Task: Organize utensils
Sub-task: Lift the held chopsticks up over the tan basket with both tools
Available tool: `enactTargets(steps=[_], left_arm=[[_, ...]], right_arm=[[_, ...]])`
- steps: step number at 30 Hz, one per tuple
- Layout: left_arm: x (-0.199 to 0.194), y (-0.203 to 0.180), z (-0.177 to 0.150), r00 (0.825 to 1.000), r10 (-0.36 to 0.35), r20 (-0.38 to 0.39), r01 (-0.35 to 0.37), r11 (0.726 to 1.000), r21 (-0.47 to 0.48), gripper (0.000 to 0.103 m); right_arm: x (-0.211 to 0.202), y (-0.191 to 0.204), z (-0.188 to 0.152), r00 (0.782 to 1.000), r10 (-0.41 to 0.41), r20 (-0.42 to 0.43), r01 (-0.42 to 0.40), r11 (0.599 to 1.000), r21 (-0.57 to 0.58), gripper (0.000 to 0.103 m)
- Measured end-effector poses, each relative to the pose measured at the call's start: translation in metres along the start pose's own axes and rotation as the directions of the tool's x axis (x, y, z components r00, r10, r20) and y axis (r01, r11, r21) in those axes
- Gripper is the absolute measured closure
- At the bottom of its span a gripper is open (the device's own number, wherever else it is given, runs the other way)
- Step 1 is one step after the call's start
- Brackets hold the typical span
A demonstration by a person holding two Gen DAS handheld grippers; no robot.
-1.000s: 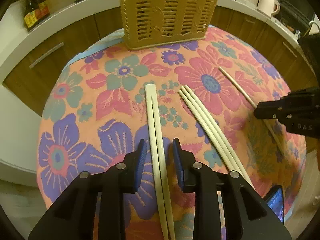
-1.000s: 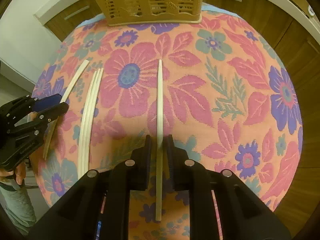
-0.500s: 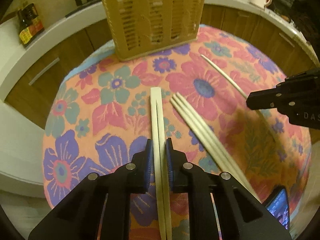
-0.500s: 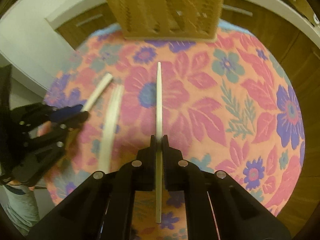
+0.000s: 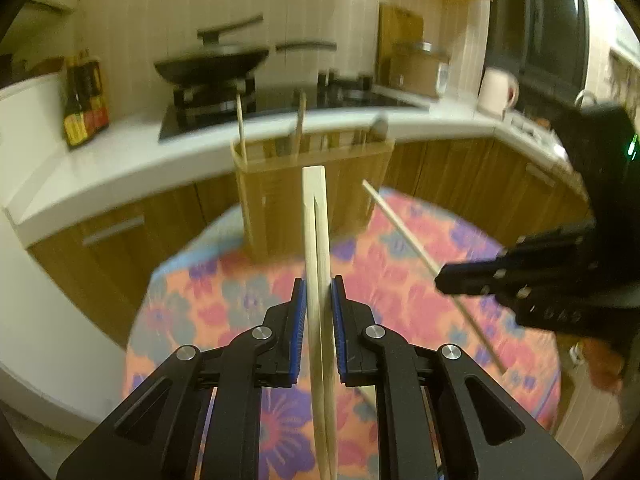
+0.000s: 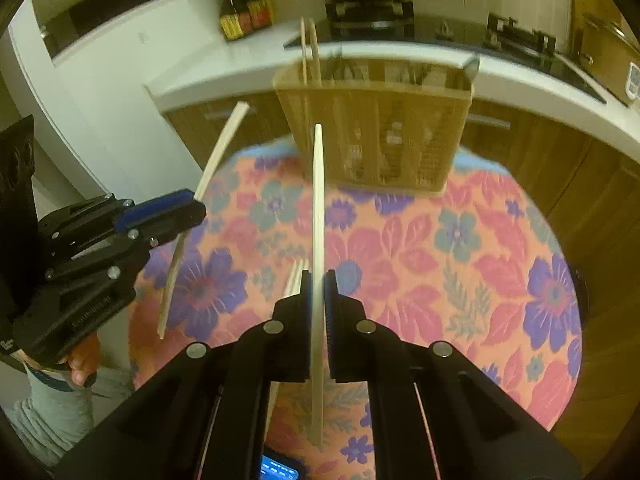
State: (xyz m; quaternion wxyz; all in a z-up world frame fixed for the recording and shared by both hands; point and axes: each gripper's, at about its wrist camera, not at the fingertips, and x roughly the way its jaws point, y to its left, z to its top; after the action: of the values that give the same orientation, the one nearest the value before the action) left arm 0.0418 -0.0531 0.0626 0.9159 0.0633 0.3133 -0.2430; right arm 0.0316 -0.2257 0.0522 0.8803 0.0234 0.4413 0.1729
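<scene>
My left gripper [image 5: 318,300] is shut on a pair of pale chopsticks [image 5: 316,216] and holds them lifted above the floral table, pointing at the tan slotted utensil basket [image 5: 280,200]. My right gripper [image 6: 318,292] is shut on a single pale chopstick [image 6: 318,200], also lifted and pointing at the basket [image 6: 384,140]. Each gripper shows in the other's view: the right one [image 5: 444,280] with its chopstick [image 5: 400,224], the left one [image 6: 196,210] with its pair [image 6: 222,144]. A few utensils stand in the basket.
More chopsticks [image 6: 294,282] lie on the floral tablecloth [image 6: 460,264] just left of my right fingers. Behind the table runs a white counter [image 5: 120,160] with a black pan [image 5: 212,64], sauce bottles [image 5: 82,104] and a white mug [image 5: 496,92].
Both grippers closed on their chopsticks and lifted them off the cloth, tilting up so both views now face the basket and counter.
</scene>
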Motion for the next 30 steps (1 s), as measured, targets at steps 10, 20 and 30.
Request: enactTargets(steps=[10,20,30], left_arm=[[-0.022,0.015,0.057,0.979,-0.047,0.198,0.057,0.997,-0.048,0.092],[-0.005,0.029,0.109,0.930,-0.104,0.353,0.127,0.991,-0.042,0.092],[0.048,0.057,0.143,0.888,-0.077,0.454,0.140,0.984,-0.107,0.092]], right_arm=[[-0.034,-0.006,0.043,0.988,0.005,0.156,-0.006,1.000,0.002,0.099],[-0.042,-0.034,0.100,0.951,-0.008,0.309,-0.001,1.000,0.029,0.099],[-0.013,-0.049,0.151,0.880,-0.008,0.475,-0.017,0.999,0.049,0.099]])
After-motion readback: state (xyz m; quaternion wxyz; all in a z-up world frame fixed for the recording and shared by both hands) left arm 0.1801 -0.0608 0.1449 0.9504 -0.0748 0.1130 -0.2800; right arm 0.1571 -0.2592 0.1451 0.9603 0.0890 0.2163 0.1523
